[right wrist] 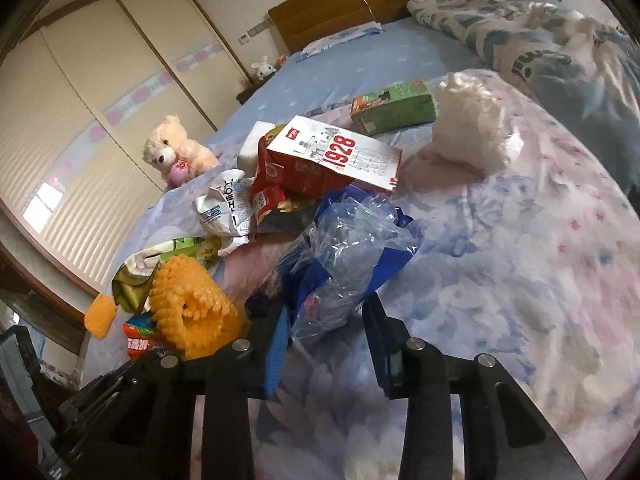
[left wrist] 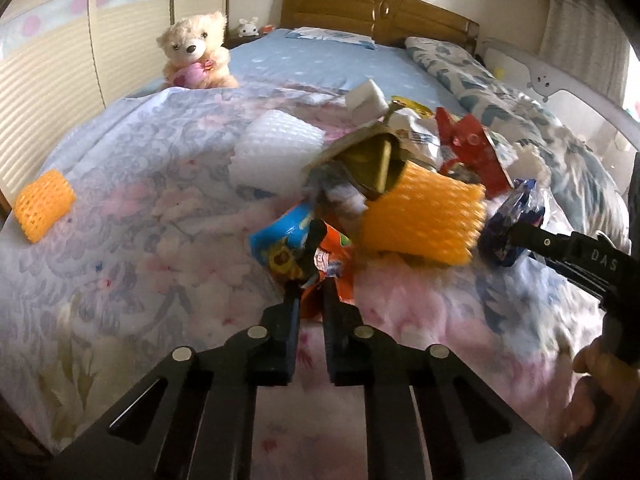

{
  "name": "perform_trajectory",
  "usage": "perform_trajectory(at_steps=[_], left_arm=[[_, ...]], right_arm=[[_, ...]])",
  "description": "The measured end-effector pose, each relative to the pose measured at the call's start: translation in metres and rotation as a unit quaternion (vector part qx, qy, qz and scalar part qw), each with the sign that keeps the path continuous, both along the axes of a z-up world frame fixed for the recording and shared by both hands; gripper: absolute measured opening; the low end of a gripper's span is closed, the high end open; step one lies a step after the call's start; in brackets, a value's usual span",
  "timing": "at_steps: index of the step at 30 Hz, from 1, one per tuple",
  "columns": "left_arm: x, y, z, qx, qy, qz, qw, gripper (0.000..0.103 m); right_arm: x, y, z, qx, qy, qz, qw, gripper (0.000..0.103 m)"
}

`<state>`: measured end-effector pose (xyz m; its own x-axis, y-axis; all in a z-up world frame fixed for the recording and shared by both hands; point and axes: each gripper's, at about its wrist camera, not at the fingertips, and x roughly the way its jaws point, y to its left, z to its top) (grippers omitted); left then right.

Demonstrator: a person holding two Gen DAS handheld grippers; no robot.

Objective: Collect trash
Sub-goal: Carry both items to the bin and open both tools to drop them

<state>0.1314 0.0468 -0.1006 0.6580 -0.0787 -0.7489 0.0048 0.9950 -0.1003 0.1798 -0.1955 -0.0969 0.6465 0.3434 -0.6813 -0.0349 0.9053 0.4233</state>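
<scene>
- Bedroom scene, everything's on a bed [left wrist: 140, 184] with a floral quilt; wooden headboard [left wrist: 360, 8] at the far end, wardrobe doors off to the left tool's left.
- Left tool [left wrist: 310, 276] has its fingers pinched together on an orange and blue snack wrapper [left wrist: 288, 248] right at its tips, at the near edge of the trash pile.
- Right tool [right wrist: 324, 312] is closed part way around a crinkly blue and clear plastic bag [right wrist: 352, 240]; the bag sits between the fingers and looks gripped, though the plastic is so floppy I can't swear both pads bite.
- Rest of the pile sits just ahead of both tools: orange foam fruit net [left wrist: 420, 220], red and white carton [right wrist: 340, 160], crumpled white wrapper [right wrist: 224, 208]. A second orange net [left wrist: 44, 204] lies well off to the left tool's left, near the bed's edge.
- Looks like the grab step, both sides loaded. Next I'd guess lift and carry to a bin, which I can't see anywhere.
- Room to move: open quilt on the right tool's right, but the two tools are close together, so lift straight up. Teddy bear [left wrist: 196, 52] is well ahead, out of the way.
</scene>
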Motion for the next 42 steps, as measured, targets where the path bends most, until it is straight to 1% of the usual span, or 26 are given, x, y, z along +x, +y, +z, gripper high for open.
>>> perform_trajectory(at_steps=[5,11,15,24,32,42], left_arm=[[-0.016,-0.011,0.005,-0.022,0.001,-0.029,0.9994,0.008],[-0.025,-0.041,0.013,-0.039,0.004,-0.074,0.9965,0.008],[-0.029,-0.062,0.02,-0.038,-0.004,-0.102,0.9941,0.008],[-0.033,-0.116,0.031,-0.035,-0.015,-0.167,0.9853,0.008],[-0.029,-0.171,0.042,-0.028,-0.019,-0.218,0.9753,0.008],[-0.026,-0.233,0.045,-0.01,-0.016,-0.274,0.9617,0.008]], right_arm=[[-0.02,-0.016,0.007,0.004,-0.007,-0.002,1.0,0.036],[-0.046,-0.042,0.016,0.005,-0.016,-0.02,1.0,0.036],[-0.063,-0.061,0.022,0.008,-0.02,-0.034,0.999,0.036],[-0.096,-0.105,0.035,0.001,-0.036,-0.076,0.996,0.036],[-0.121,-0.152,0.043,-0.009,-0.042,-0.121,0.992,0.036],[-0.142,-0.212,0.047,-0.021,-0.036,-0.161,0.986,0.036]])
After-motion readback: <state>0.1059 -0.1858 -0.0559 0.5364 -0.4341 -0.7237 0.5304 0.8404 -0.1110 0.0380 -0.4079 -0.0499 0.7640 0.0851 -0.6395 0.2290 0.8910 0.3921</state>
